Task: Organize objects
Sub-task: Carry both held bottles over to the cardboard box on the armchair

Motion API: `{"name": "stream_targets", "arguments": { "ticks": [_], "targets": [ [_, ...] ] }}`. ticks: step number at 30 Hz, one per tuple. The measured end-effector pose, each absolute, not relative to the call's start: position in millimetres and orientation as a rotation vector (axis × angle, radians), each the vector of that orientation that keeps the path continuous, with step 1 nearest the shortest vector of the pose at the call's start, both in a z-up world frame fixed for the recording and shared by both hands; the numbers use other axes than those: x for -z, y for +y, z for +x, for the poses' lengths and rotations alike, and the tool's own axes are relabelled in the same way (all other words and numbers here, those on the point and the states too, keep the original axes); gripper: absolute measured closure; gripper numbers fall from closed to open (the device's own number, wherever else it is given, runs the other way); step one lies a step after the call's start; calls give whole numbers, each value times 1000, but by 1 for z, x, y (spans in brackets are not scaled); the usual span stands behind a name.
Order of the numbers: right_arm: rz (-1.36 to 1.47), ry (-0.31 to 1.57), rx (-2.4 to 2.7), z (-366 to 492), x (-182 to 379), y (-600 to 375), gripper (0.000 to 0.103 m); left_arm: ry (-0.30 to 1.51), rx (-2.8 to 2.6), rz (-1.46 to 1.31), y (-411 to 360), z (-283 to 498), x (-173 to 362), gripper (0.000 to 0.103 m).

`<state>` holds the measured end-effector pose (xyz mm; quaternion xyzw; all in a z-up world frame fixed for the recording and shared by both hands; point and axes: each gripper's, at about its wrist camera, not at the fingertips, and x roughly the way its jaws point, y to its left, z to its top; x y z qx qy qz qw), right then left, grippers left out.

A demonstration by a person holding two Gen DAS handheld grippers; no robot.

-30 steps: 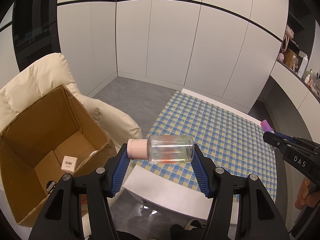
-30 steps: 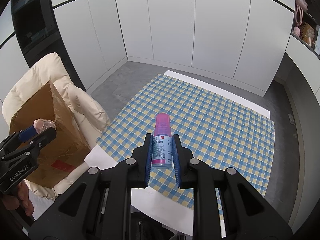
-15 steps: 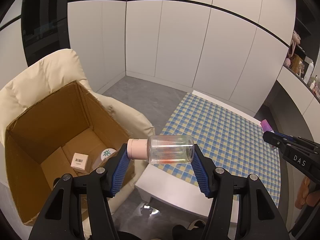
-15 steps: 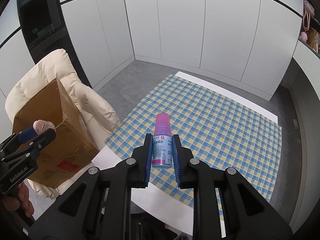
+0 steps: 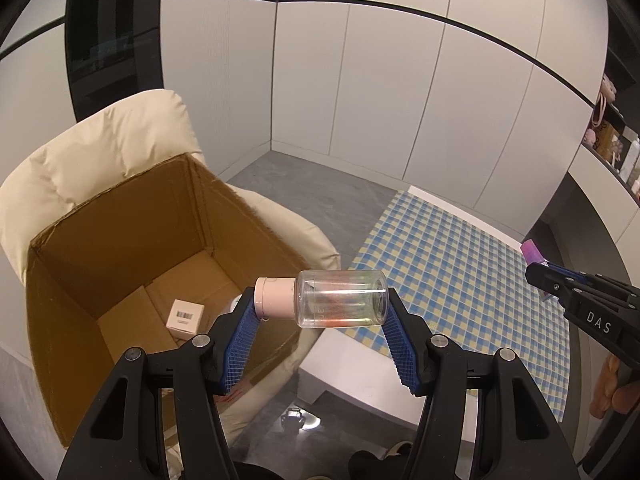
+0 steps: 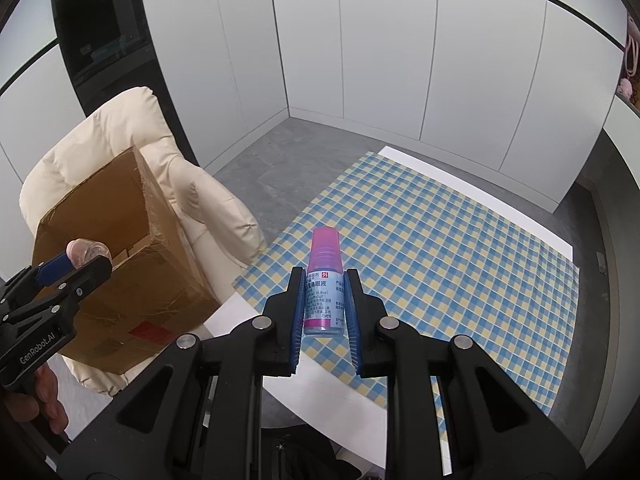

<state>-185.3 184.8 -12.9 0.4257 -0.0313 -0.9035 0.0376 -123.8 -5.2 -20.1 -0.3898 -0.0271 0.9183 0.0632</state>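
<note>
Left tool (image 5: 320,312) clamped clear jar (image 5: 340,298) sideways, lower centre, by cardboard box (image 5: 120,240). Right tool (image 6: 323,304) gripped pink-capped bottle (image 6: 323,276), centre frame.

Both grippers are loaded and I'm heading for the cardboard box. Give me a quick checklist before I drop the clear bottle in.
1. Left gripper gripping the clear bottle: ok, held sideways by its pink cap and base.
2. Right gripper holding the pink-capped bottle: ok, clamped between the blue pads.
3. Cardboard box open: ok, top open, sitting on the cream armchair.
4. Room inside the box: ok, only a small white carton and a partly hidden white item are visible.
5. Clear bottle over the opening: cannot tell, it appears near the box's right wall.
6. Grippers apart from each other: ok.
</note>
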Motion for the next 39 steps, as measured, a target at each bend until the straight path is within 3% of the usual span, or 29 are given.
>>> {"name": "stream_targets", "arguments": {
  "ticks": [39],
  "targets": [
    [1265, -8, 2671, -198, 8, 113, 83, -169, -2880, -1238, -69, -108, 23, 42]
  ]
}}
